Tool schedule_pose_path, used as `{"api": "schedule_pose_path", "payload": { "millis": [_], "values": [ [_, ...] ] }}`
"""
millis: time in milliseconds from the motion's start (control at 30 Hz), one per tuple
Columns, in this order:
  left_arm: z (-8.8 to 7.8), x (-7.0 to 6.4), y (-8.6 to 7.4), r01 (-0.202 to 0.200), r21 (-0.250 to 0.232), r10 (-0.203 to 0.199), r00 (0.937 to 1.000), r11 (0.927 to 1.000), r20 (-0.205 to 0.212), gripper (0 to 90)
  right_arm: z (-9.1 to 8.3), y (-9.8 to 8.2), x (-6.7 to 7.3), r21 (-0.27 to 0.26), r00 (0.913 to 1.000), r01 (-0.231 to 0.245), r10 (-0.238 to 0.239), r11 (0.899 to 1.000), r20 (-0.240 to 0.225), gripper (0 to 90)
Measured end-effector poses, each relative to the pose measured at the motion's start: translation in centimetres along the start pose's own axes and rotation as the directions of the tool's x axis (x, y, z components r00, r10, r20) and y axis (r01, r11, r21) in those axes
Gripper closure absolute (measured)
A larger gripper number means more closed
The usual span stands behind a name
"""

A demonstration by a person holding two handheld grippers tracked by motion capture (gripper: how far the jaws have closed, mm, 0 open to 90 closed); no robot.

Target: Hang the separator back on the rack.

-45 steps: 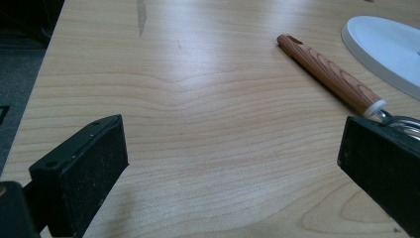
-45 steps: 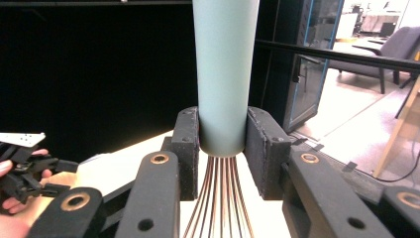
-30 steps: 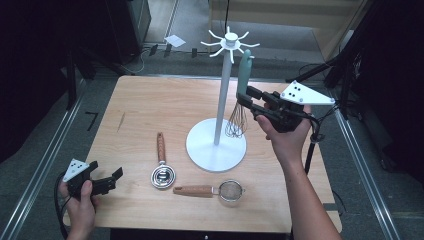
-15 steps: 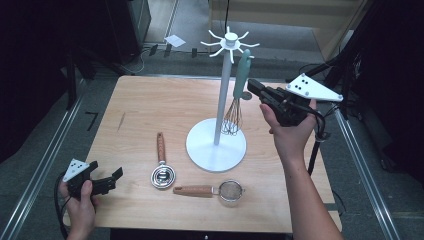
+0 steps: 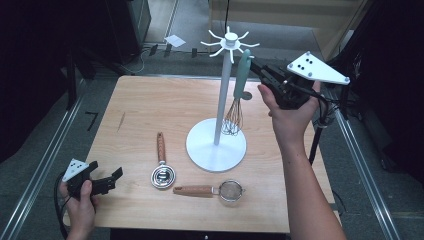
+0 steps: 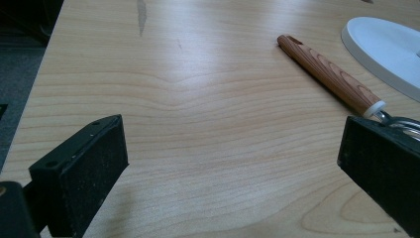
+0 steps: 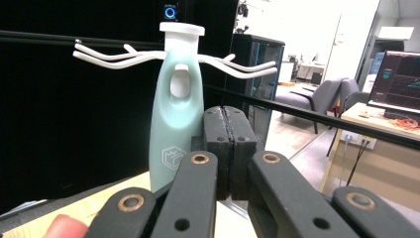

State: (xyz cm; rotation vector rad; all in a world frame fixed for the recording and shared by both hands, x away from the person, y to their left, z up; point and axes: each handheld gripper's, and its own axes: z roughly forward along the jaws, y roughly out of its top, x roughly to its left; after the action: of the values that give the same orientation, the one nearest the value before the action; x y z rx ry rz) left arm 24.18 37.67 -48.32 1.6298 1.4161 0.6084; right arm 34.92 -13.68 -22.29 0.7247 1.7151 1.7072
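A whisk [image 5: 243,70] with a pale green handle [image 7: 176,124] hangs by its hole from one arm of the white hook stand [image 5: 223,100], its wires low beside the pole. My right gripper [image 5: 258,71] is raised just right of that handle. In the right gripper view its jaws [image 7: 229,119] are pressed together with nothing between them, and the handle stands just left of them. My left gripper [image 5: 106,171] rests at the table's near left corner. It is open [image 6: 233,153] over bare wood.
A metal scoop with a wooden handle [image 5: 161,160] [image 6: 329,74] lies left of the stand's round base [image 5: 216,145] [image 6: 386,49]. A small strainer [image 5: 220,190] lies in front of the base. The wooden table [image 5: 150,110] ends near my left hand.
My right gripper has risen beside the pole, and the whisk has gone up with it to the stand's top arms. The left gripper has stayed in place.
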Motion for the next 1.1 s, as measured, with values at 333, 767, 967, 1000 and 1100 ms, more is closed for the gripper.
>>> {"api": "schedule_pose_path", "payload": {
  "millis": [333, 767, 967, 1000, 1100],
  "values": [
    [0.0, 0.0, 0.0, -0.001, 0.000, 0.001, 1.0000, 1.0000, 0.000, 0.0, -0.3, -0.3, 0.8, -0.028, 0.9995, 0.020, -0.021, 0.999, -0.022, 90.0],
    [0.0, 0.0, 0.0, -0.005, 0.001, 0.005, 1.0000, 1.0000, -0.001, 0.0, -0.8, -0.6, 1.9, -0.031, 0.9990, 0.023, -0.024, 0.999, -0.038, 90.0],
    [0.0, 0.0, 0.0, -0.005, 0.000, 0.005, 1.0000, 1.0000, 0.000, 0.0, -0.7, -0.6, 2.4, -0.032, 0.9982, 0.028, -0.029, 0.999, -0.052, 90.0],
    [0.0, 0.0, 0.0, -0.005, 0.000, 0.005, 1.0000, 1.0000, 0.000, 0.0, -0.7, -0.6, 2.5, -0.038, 0.9979, 0.030, -0.032, 0.999, -0.056, 90.0],
    [0.0, 0.0, 0.0, -0.005, 0.001, 0.005, 1.0000, 1.0000, 0.000, 0.0, -0.7, -0.6, 2.7, -0.039, 0.9977, 0.026, -0.029, 0.999, -0.062, 90.0]
  ]
}}
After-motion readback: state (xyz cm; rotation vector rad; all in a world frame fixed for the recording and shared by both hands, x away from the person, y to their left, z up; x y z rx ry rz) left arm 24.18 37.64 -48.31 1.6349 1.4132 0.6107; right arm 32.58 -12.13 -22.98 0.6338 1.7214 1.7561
